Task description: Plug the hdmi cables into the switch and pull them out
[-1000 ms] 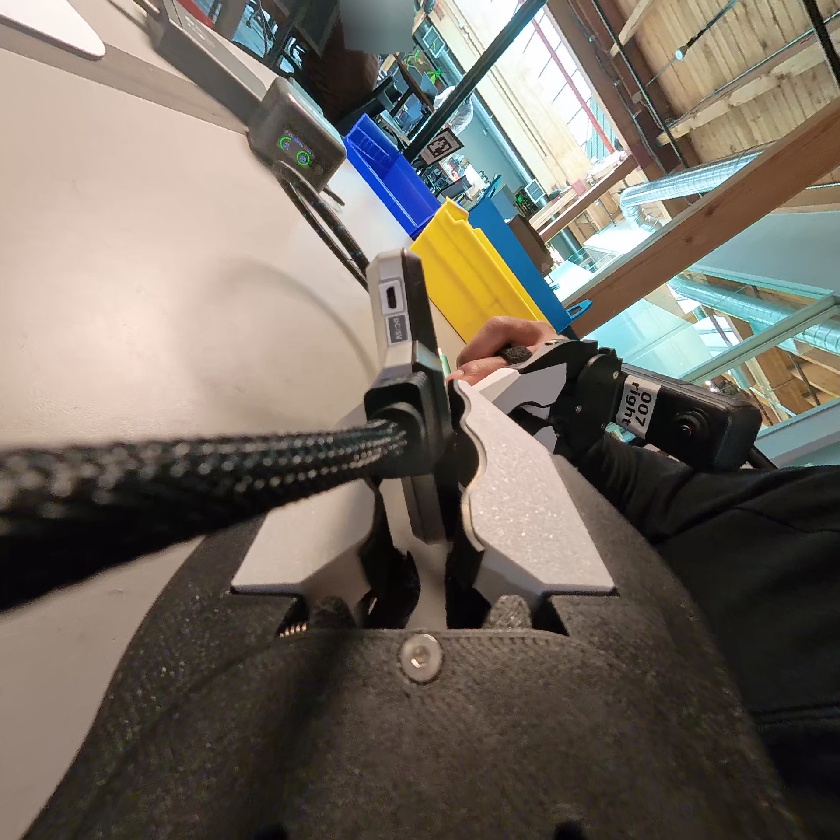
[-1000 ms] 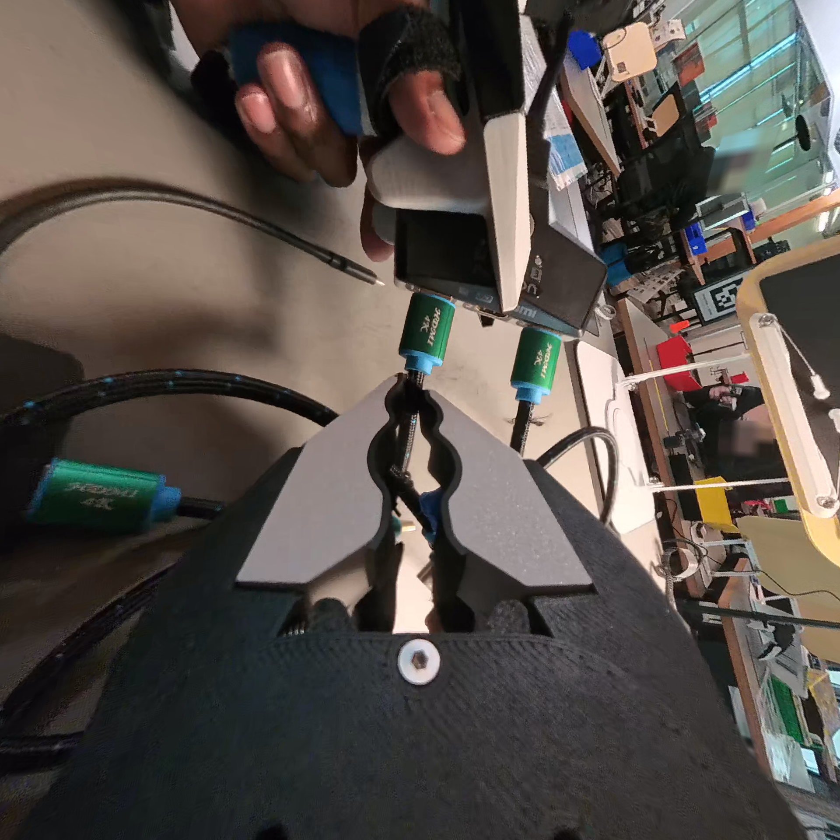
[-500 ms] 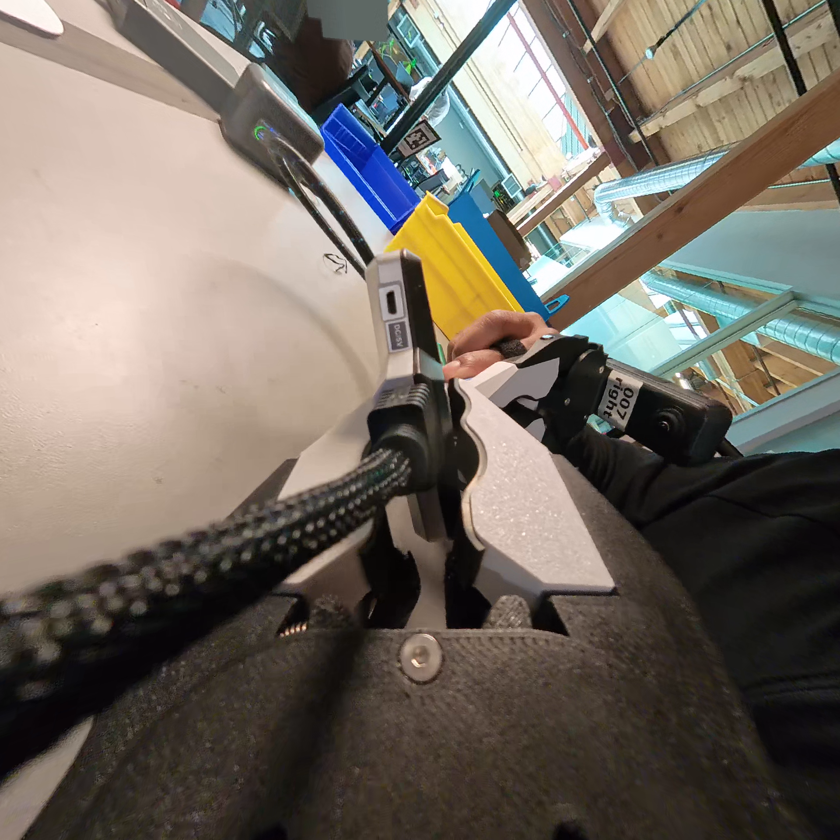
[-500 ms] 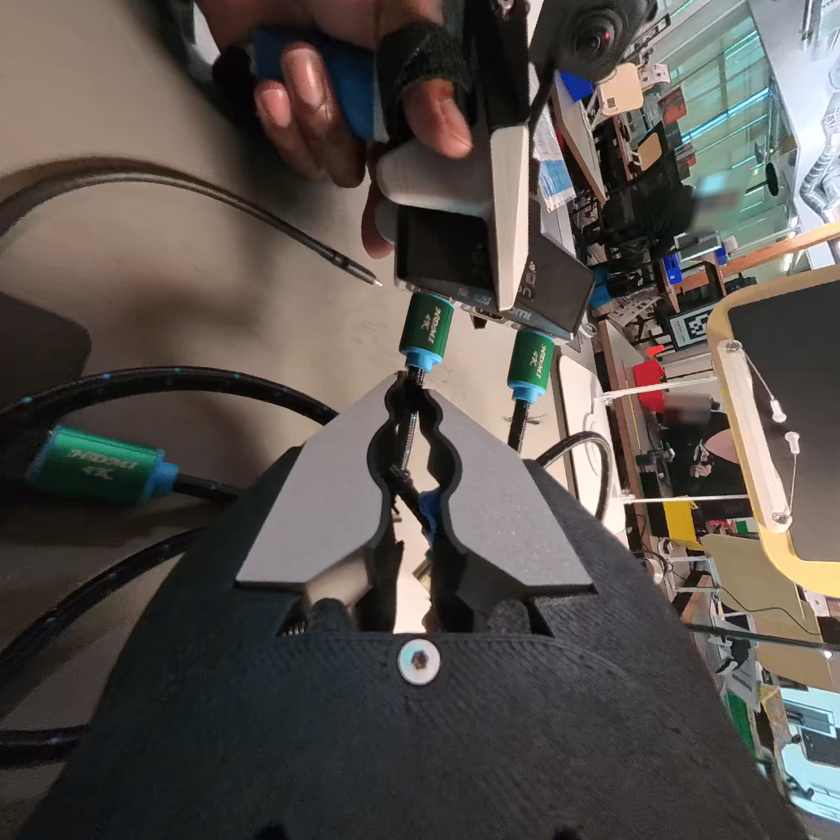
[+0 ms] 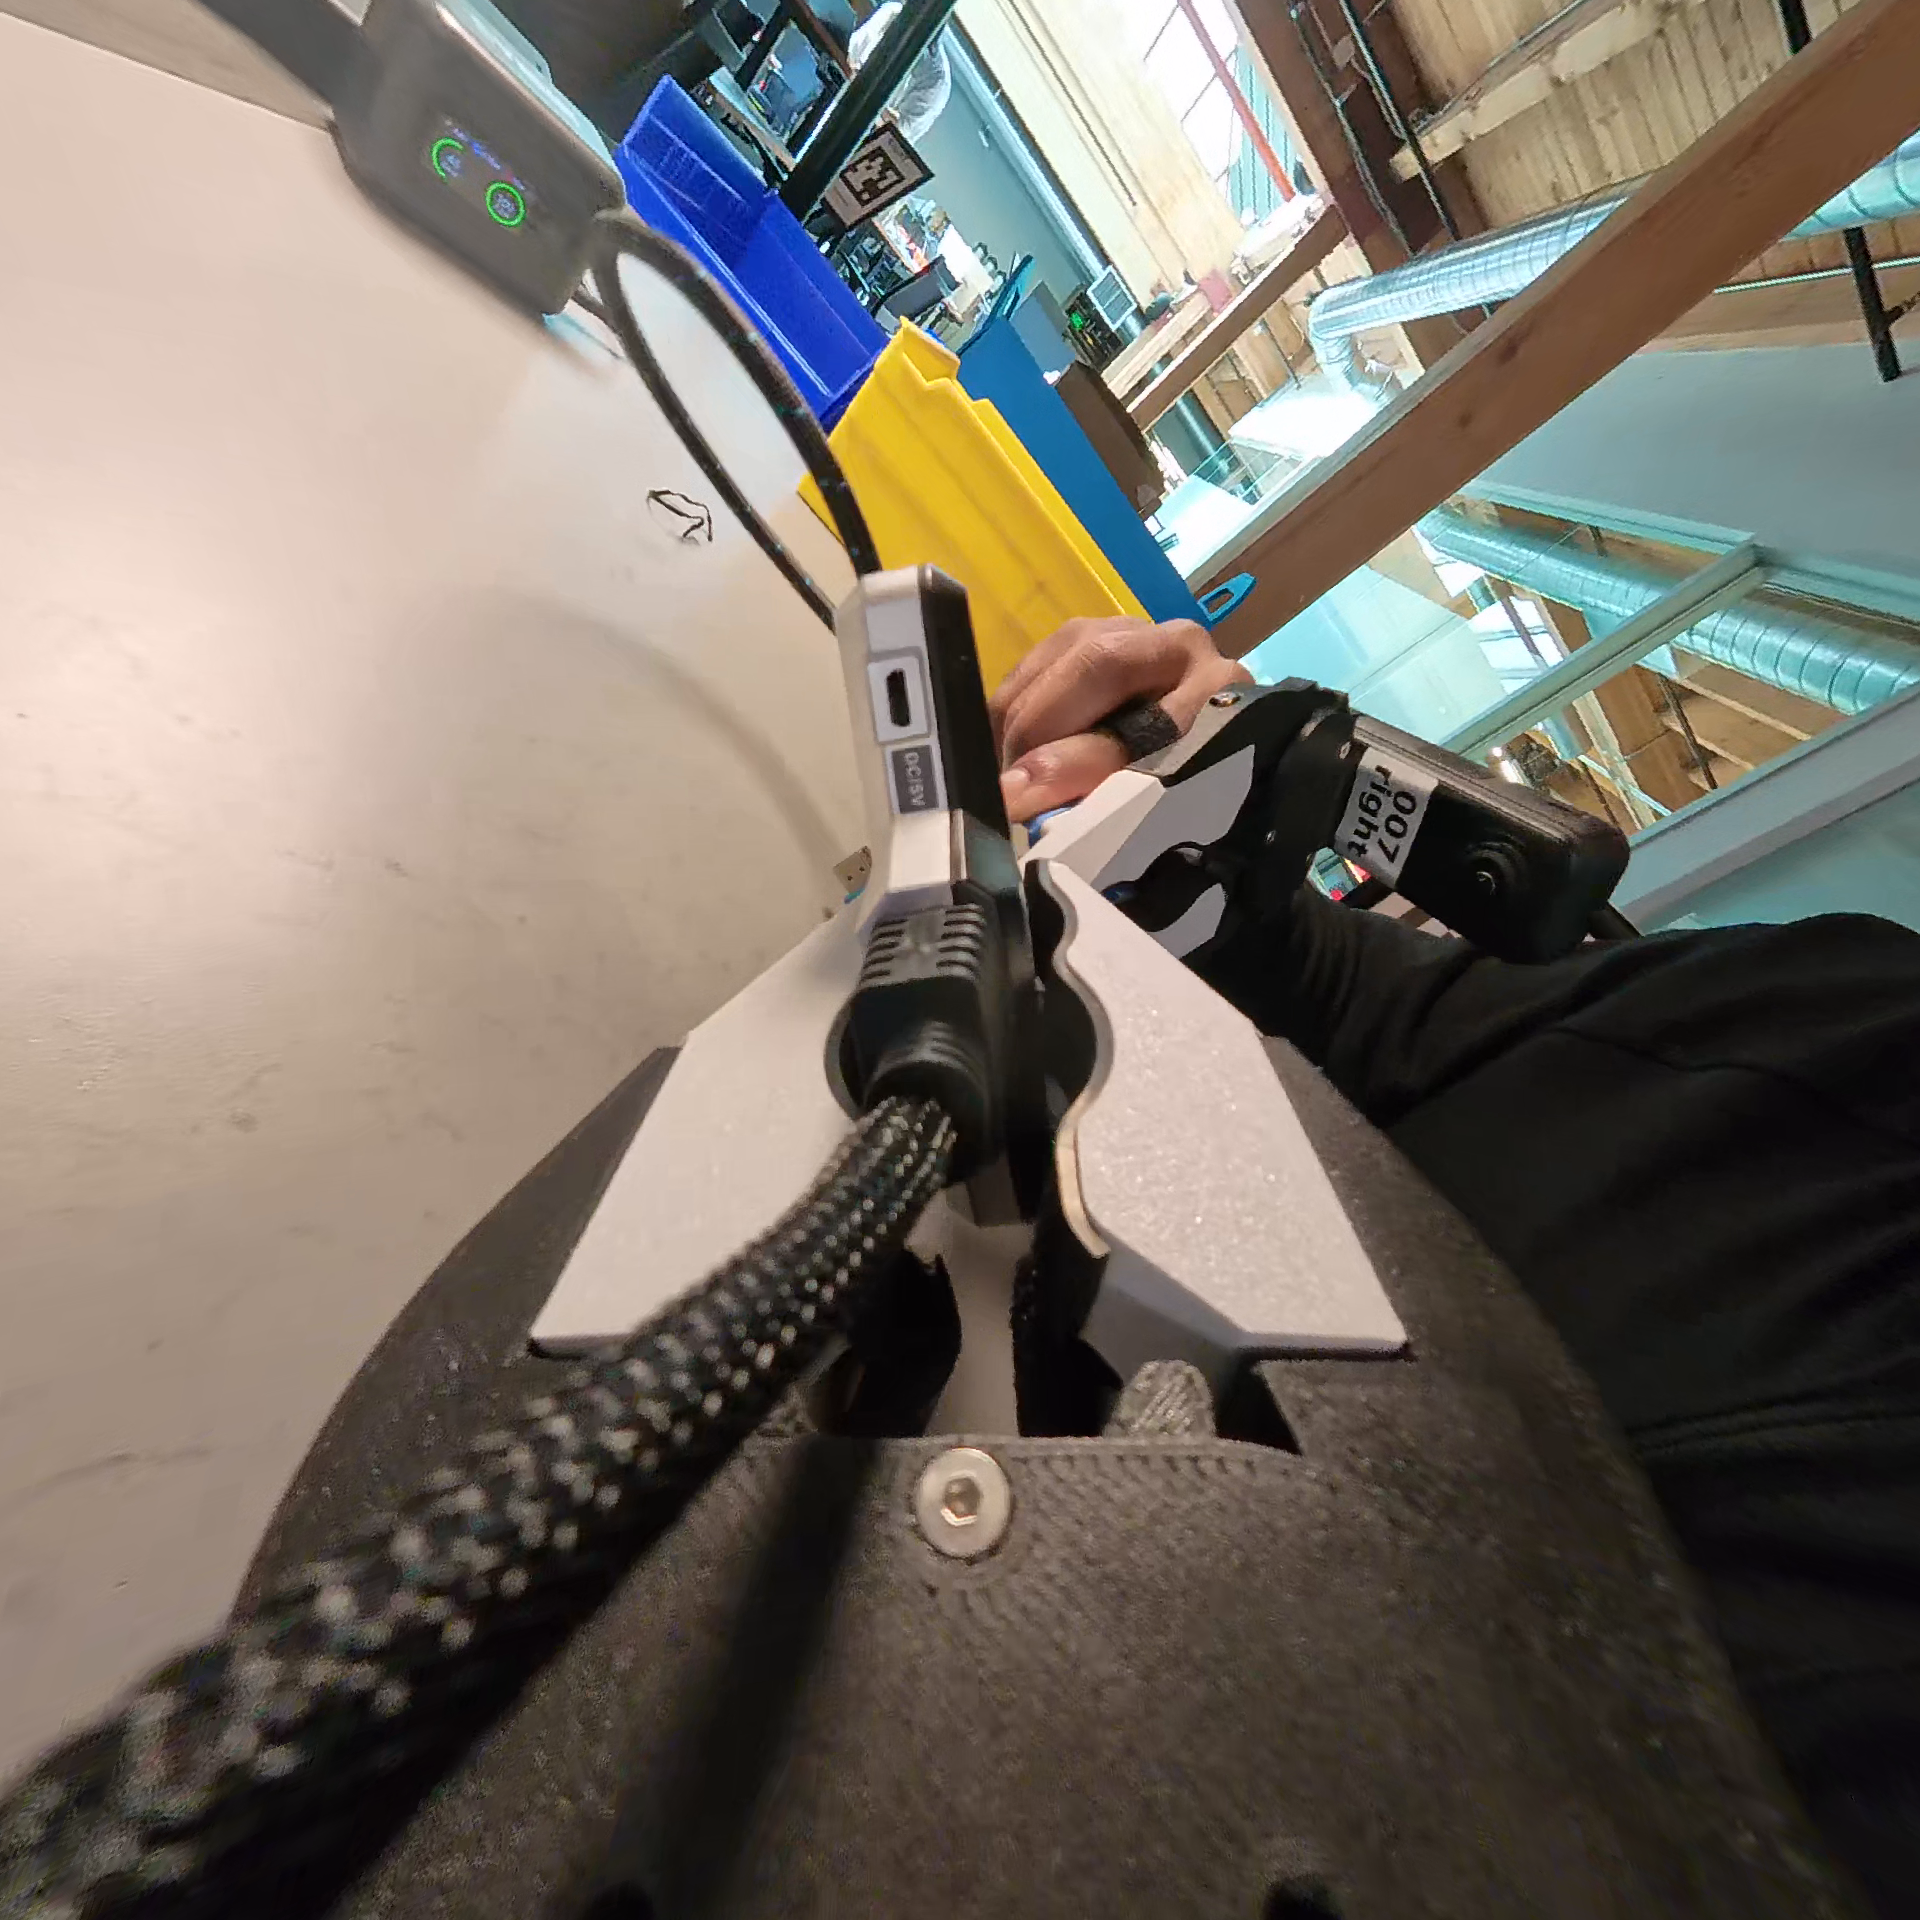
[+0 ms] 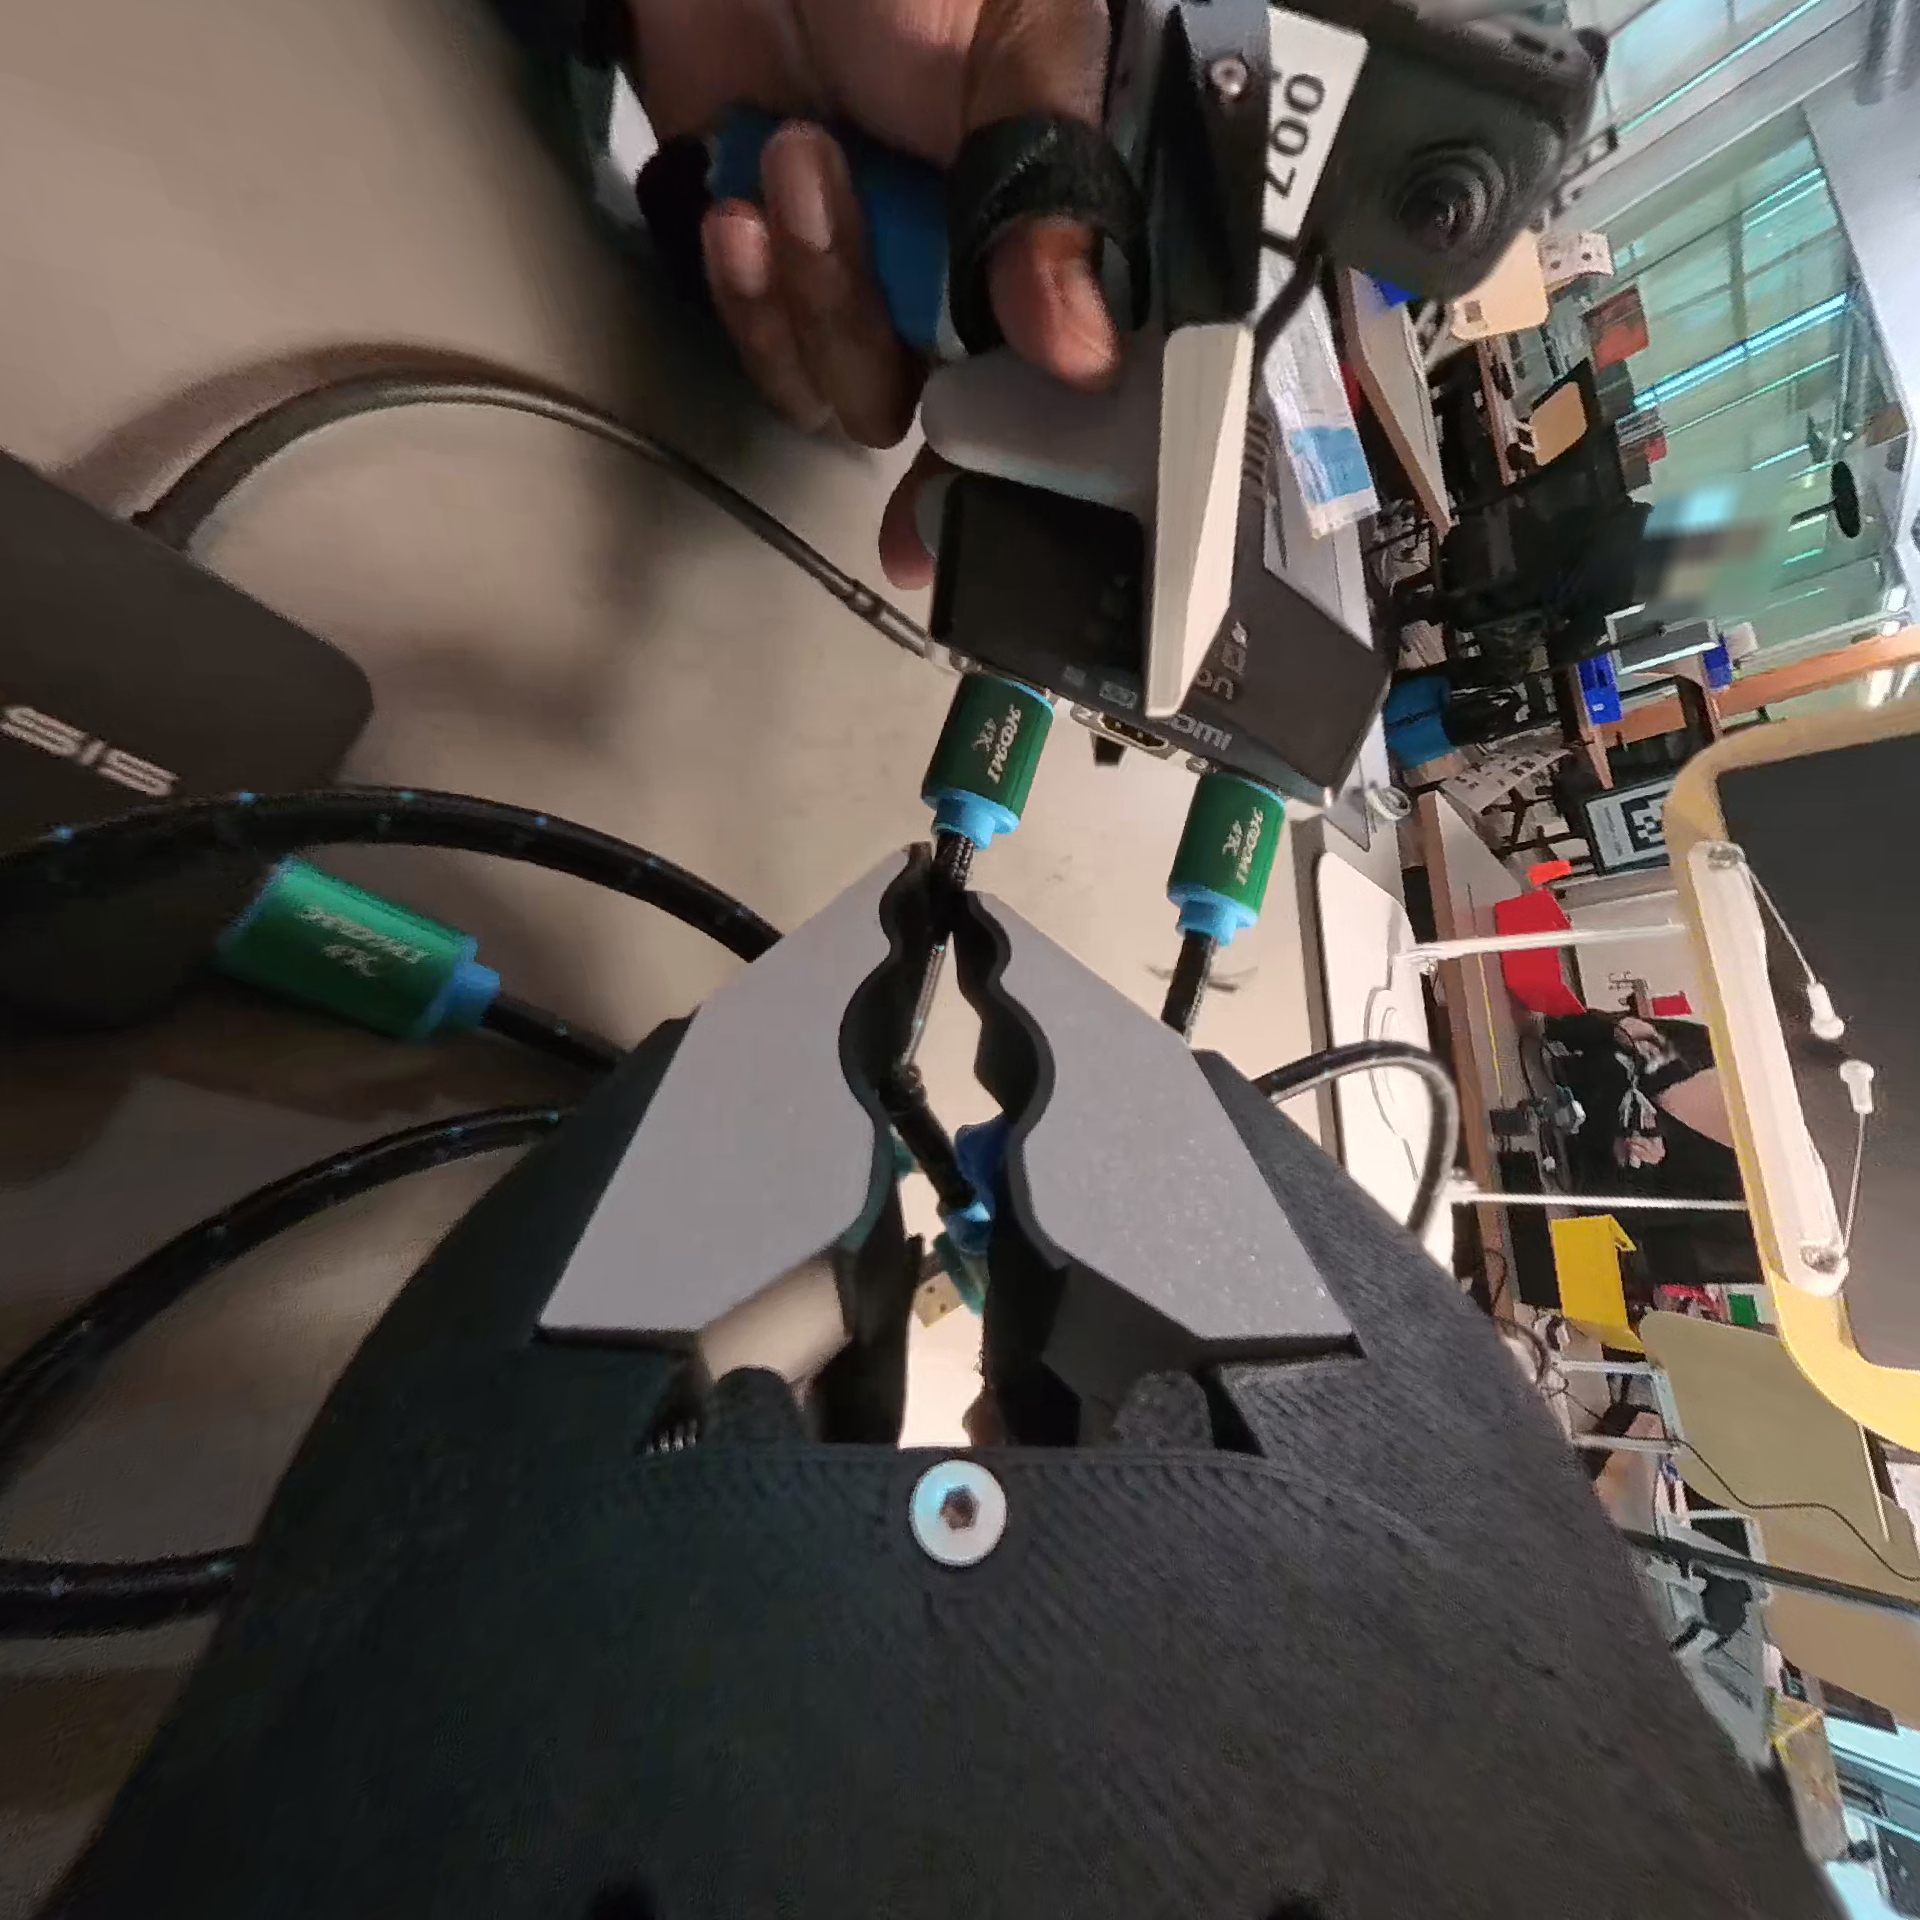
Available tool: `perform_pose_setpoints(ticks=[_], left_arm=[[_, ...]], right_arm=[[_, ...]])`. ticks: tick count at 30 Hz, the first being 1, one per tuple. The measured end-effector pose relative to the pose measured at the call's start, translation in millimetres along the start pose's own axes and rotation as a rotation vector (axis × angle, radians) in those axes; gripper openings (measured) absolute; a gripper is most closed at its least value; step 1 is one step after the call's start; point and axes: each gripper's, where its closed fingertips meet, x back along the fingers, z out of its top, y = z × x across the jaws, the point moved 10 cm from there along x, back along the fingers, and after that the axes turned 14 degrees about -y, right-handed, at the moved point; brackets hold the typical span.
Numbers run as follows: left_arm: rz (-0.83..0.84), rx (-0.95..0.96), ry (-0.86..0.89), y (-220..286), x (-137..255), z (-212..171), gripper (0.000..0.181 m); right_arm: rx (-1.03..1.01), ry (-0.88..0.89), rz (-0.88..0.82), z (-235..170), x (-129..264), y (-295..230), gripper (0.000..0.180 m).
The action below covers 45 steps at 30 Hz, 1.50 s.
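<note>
Beige table [image 5: 312,831] in open workshop, blue bin [image 5: 748,239] and yellow bin [image 5: 966,499] at far edge, contents unseen; left gripper [image 5: 1023,935] clamped on switch [image 6: 1049,582] above table; right gripper [image 6: 940,894] pinched on plugged cable [image 6: 951,883].

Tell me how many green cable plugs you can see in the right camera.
3. Two green plugs sit in the switch: one above the right gripper, one beside it. A third lies loose on the table. Others may be hidden.
</note>
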Motion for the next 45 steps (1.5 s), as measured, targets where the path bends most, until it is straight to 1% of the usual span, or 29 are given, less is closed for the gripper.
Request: perform_pose_setpoints(ticks=[5, 10, 14, 18, 22, 25, 30, 33, 35, 37, 40, 45], left_arm=[[-0.01, -0.004, 0.006, 1, -1, 1, 0.022], [0.001, 0.008, -0.001, -1, 0, 0, 0.02], [-0.014, -0.014, 0.002, 2, -1, 0, 0.021], [-0.006, 0.002, -0.006, 0, -1, 0, 0.019], [-0.017, -0.006, 0.005, 1, -1, 1, 0.021], [-0.037, 0.002, -0.017, 1, -1, 0, 0.02], [-0.041, -0.002, -0.021, 1, -2, 0, 0.022], [-0.041, 0.008, -0.024, -1, 0, 0, 0.02], [-0.024, 0.001, -0.021, 0, -1, 0, 0.02], [-0.019, 0.005, -0.009, -1, -1, 1, 0.021], [-0.032, 0.007, -0.023, -1, -1, 0, 0.02], [-0.03, 0.006, -0.01, 0, -1, 0, 0.022]], right_arm=[[-0.003, 0.007, -0.022, -4, 2, 3, 0.006], [0.014, 0.003, 0.004, 2, -1, -5, 0.006], [-0.005, 0.018, -0.009, -5, 3, 2, 0.006], [0.021, 0.008, 0.011, 0, 2, -4, 0.005], [0.018, 0.011, -0.01, -6, 6, 3, 0.005], [0.015, 0.029, 0.038, -1, 8, -2, 0.004], [0.008, 0.024, 0.013, -7, 8, 2, 0.004], [0.015, 0.022, 0.041, 0, 7, -4, 0.002], [0.02, 0.011, 0.031, -2, 7, -3, 0.0], [0.006, 0.008, 0.02, -5, 7, 0, 0.001], [0.009, 0.02, 0.052, -2, 8, -3, 0.002], [-0.003, 0.015, 0.017, -7, 8, 1, 0.002]])
